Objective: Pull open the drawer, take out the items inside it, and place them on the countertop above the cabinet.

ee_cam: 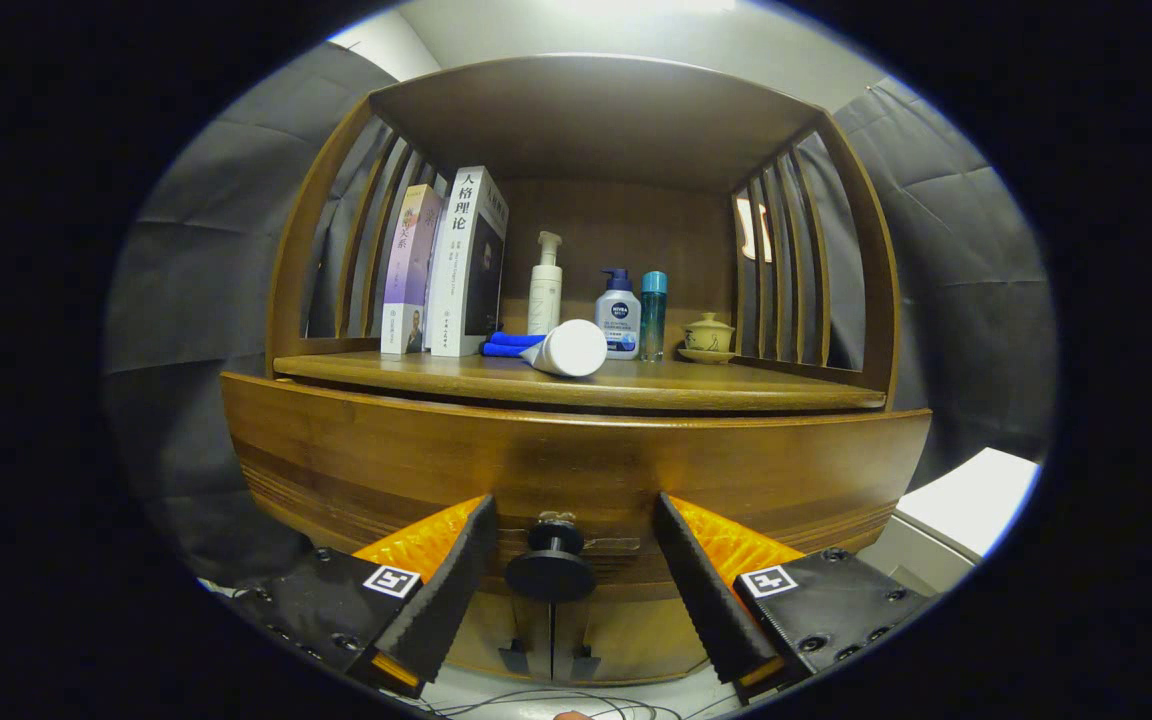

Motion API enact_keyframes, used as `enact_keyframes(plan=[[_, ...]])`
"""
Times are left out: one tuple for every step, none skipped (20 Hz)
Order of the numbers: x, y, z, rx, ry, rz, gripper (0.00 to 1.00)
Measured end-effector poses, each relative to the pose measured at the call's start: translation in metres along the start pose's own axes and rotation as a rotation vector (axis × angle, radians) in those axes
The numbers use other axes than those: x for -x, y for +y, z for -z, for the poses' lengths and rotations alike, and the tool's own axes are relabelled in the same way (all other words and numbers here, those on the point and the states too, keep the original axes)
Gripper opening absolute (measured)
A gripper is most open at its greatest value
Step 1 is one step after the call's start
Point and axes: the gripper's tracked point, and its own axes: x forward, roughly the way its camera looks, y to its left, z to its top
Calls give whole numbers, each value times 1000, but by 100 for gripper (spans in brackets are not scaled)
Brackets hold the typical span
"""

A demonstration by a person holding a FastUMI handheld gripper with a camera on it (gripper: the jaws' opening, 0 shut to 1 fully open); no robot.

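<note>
The gripper [568, 560] is standing open at the lower middle of the frame, its fingers flanking the round black drawer knob [550, 570] without touching it. The curved brown wooden drawer front [576, 465] is sitting closed behind the knob. Above, on the wooden bench [696, 388], a white tube [566, 349] is lying before two upright books [446, 265] and three bottles [618, 314].

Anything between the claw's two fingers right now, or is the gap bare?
The round black drawer knob sits between the open claw fingers, touching neither, on the brown wooden drawer front. Gripper view shows it.
</note>
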Motion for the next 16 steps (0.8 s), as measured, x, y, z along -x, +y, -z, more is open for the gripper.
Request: enact_keyframes(plan=[[-3,0,0,1,0,0,100],[-5,0,-1,-2,-2,0,100],[-8,0,-1,-1,-3,1,100],[-11,0,-1,2,-4,1,100],[-13,0,-2,-1,-4,2,100],[-16,0,-2,-6,-5,3,100],[-19,1,-2,-4,-4,3,100],[-23,1,-2,-2,-4,4,100],[-27,1,-3,-3,-1,4,100],[-31,1,-3,-6,2,4,100],[-36,1,-4,-8,7,4,100],[-39,1,-3,-9,16,4,100],[-42,2,-6,-15,3,12,100],[-41,2,-4,-19,8,17,100],[-42,5,-7,-23,-12,16,99],[-41,8,-6,-15,-19,18,98]])
